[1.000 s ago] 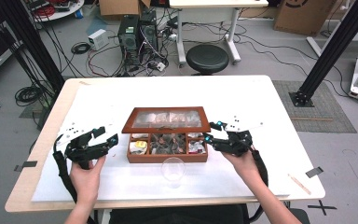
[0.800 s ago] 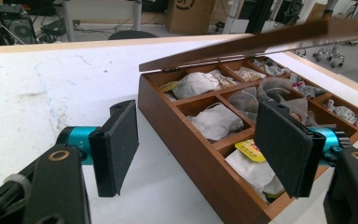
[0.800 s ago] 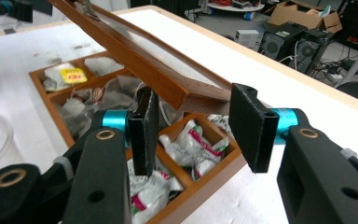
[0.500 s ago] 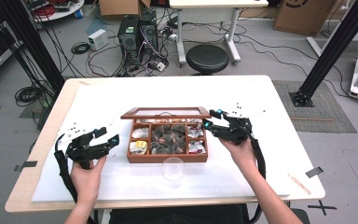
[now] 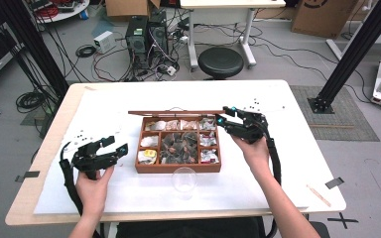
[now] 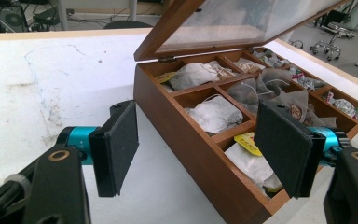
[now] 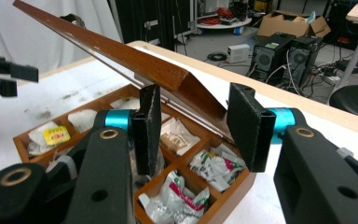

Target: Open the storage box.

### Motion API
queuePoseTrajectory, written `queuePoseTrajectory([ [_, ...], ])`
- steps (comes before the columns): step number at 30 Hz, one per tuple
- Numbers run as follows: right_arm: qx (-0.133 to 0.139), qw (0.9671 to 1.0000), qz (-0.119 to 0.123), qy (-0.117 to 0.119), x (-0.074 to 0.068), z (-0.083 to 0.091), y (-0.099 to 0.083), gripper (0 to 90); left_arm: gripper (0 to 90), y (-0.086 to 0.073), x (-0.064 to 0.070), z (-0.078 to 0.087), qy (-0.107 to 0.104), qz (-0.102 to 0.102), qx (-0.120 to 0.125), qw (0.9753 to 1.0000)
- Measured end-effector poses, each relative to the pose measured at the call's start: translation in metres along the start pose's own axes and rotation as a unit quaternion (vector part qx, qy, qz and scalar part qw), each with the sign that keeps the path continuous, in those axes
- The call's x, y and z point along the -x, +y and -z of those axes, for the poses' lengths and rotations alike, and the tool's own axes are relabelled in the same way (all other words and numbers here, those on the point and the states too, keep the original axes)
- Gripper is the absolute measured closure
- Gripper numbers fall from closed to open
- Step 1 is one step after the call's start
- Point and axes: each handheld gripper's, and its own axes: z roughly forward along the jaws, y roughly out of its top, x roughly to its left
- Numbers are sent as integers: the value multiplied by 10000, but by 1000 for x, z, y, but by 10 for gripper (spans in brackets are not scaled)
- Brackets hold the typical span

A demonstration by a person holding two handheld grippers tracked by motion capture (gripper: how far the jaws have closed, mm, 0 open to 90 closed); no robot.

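lid of brown wooden compartment box (image 5: 178, 143) raised, just ahead of right gripper (image 5: 224, 120), jaws wide, holding nothing | left gripper (image 5: 118, 147) wide, empty, box on its right | tea bags (image 6: 214, 112) untouched; picking one remains, I judge
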Motion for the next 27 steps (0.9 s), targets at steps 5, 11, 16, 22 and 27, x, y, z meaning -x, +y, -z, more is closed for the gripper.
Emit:
queuePoseTrajectory([
  [5,102,9999,-134,-2,5,-4,5,560,304,0,0,-1,-10,7,-25,10000],
  [11,147,9997,-211,-11,9,-8,11,561,305,-1,-1,-2,-12,7,-72,10000],
  [16,211,9994,-268,-30,14,-12,15,561,305,-1,0,-2,-28,10,-109,9999],
  [22,312,9988,-376,-21,19,-16,18,558,304,-2,0,-3,-30,3,-155,9999],
  [27,278,9987,-419,-17,22,-19,22,559,305,-3,0,-3,-44,40,-183,9998],
])
